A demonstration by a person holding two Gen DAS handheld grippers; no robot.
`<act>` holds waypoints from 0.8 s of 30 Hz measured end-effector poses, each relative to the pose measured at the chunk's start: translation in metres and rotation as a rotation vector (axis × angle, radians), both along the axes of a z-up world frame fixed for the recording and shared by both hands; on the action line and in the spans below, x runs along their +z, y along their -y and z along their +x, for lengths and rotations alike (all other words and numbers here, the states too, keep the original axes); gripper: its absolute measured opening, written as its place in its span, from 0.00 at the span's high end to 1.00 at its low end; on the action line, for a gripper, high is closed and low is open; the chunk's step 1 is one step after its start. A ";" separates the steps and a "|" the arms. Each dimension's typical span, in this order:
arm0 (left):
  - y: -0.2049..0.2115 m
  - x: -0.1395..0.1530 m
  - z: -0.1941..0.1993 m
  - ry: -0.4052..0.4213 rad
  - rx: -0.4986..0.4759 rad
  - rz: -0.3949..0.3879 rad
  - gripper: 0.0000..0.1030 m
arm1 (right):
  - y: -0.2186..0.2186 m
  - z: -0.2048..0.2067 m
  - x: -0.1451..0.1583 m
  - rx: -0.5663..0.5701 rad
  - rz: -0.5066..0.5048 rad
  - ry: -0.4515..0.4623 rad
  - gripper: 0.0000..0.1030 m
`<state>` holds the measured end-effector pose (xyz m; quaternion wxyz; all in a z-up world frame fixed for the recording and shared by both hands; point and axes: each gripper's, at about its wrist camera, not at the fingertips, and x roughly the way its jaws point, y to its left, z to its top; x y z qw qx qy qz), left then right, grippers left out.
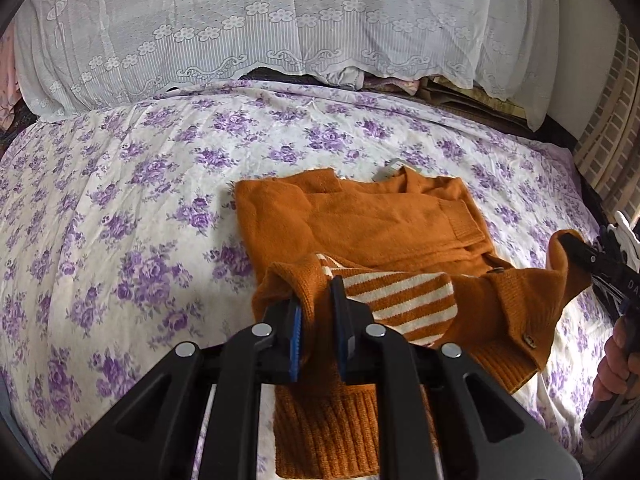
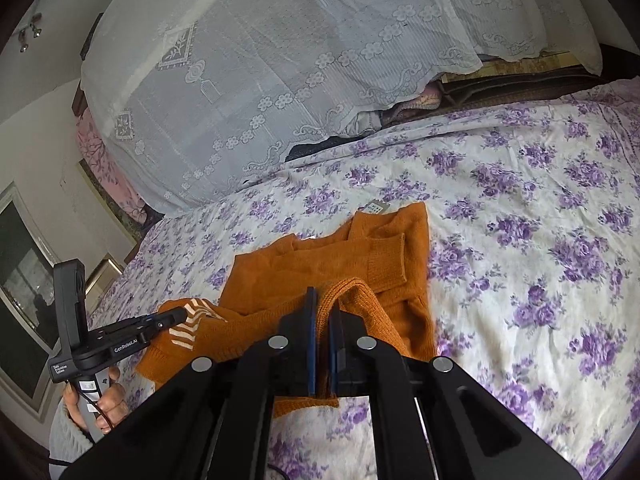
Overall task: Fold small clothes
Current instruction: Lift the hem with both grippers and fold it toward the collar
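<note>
One floral bedsheet (image 1: 120,208) carries one orange cardigan (image 1: 360,220) (striped lining showing), folded ahead of both grippers. The left gripper (image 1: 316,300) and right gripper (image 2: 323,304) each pinch its raised hem; two buttons (image 1: 529,340) show.

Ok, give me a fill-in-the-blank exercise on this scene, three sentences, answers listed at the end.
1. The orange cardigan lies on a bedsheet printed with ____ flowers.
2. The left gripper is shut on the cardigan's ____ edge, folded back to show the striped lining.
3. The right gripper is ____ on the cardigan's hem.

Missing words: purple; lower (hem); shut
</note>
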<state>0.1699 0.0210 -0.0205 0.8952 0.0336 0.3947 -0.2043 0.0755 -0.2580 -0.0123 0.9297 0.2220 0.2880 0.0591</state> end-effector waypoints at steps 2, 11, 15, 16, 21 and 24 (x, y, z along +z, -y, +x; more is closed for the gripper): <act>0.000 0.001 0.005 -0.001 0.004 0.002 0.88 | 0.001 0.006 -0.001 -0.002 0.004 -0.003 0.95; 0.007 0.003 0.033 -0.010 0.009 0.008 0.88 | 0.010 0.035 -0.004 -0.017 0.025 -0.015 0.95; 0.012 0.002 0.047 -0.017 0.015 0.011 0.88 | 0.013 0.049 -0.005 -0.027 0.026 -0.017 0.95; 0.013 0.001 0.050 -0.020 0.017 0.011 0.87 | 0.015 0.054 -0.006 -0.030 0.026 -0.020 0.95; 0.019 -0.004 0.068 -0.032 0.027 0.020 0.87 | 0.022 0.072 -0.013 -0.045 0.034 -0.037 0.95; 0.023 -0.007 0.081 -0.042 0.035 0.017 0.87 | 0.028 0.085 -0.018 -0.060 0.041 -0.048 0.95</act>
